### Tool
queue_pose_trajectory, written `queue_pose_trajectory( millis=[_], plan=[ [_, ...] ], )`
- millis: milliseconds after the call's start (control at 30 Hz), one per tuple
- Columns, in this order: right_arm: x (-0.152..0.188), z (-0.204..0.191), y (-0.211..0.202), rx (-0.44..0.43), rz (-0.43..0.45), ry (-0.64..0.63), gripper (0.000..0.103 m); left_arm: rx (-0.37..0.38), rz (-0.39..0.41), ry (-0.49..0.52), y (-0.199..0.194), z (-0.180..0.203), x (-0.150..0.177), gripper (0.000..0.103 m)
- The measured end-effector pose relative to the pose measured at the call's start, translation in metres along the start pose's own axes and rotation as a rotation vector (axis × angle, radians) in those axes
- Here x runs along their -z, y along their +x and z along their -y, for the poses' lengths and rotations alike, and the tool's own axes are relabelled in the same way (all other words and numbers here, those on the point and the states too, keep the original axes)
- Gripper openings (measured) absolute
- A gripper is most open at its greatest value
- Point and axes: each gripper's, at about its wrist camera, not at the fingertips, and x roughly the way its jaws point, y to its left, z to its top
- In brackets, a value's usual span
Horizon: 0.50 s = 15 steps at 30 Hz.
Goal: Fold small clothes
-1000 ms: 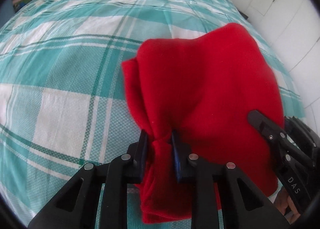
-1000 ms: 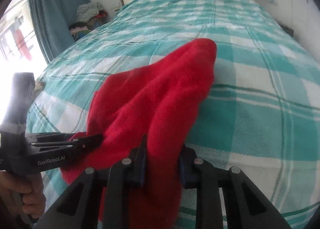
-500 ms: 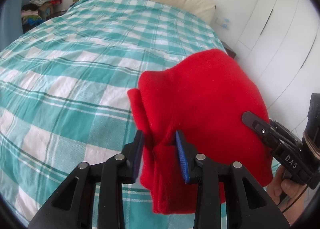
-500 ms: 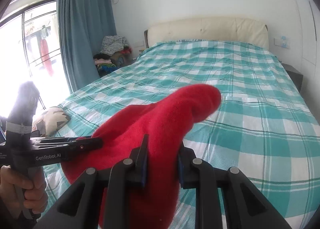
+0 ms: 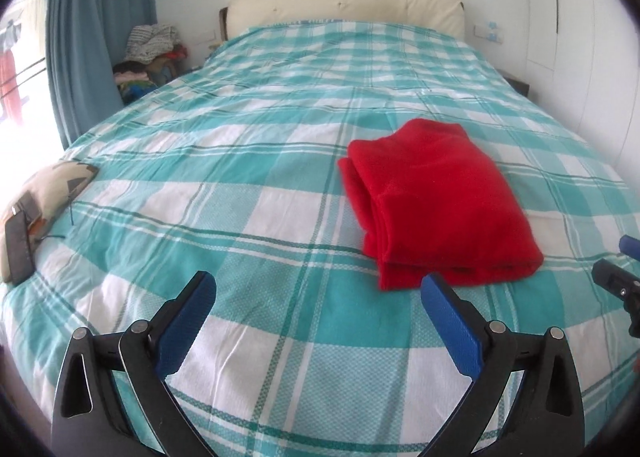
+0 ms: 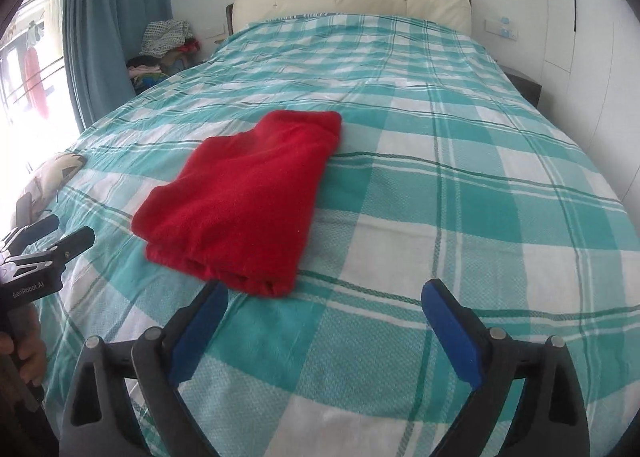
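Observation:
A red fleece garment (image 5: 436, 201) lies folded into a flat rectangle on the teal and white checked bed (image 5: 240, 185). It also shows in the right wrist view (image 6: 248, 197). My left gripper (image 5: 320, 293) is open and empty, pulled back from the garment's near edge. My right gripper (image 6: 324, 301) is open and empty, just short of the garment's near right corner. The right gripper's tip shows at the right edge of the left wrist view (image 5: 616, 281). The left gripper shows at the left edge of the right wrist view (image 6: 44, 253).
A patterned cushion (image 5: 48, 185) with a dark flat object (image 5: 18, 249) lies at the bed's left edge. A pile of clothes (image 5: 152, 53) sits beside blue curtains (image 5: 96, 29). A cream headboard (image 5: 344, 9) is at the far end, white wardrobes (image 5: 580, 37) on the right.
Both grippers were shut on the red garment and holding it up. Now both are open and drawn back, and the garment lies folded on the bed.

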Motion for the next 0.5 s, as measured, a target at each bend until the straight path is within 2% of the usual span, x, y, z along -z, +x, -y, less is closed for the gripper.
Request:
queue_pose_trajectory(
  millis=[233,367,500],
  plan=[
    [0.011,-0.027,-0.051,0.0,0.069,-0.09,0.098,-0.098,0.024,0.038,-0.035,0.016,0.013,0.103],
    [0.015,-0.038,-0.073,-0.016,0.111,-0.107,0.098,-0.058,0.025,0.041,-0.058,0.022,0.015,0.103],
    [0.021,-0.043,-0.086,-0.016,0.093,-0.088,0.101,-0.08,0.012,0.06,-0.072,0.026,0.017,0.103]
  ],
)
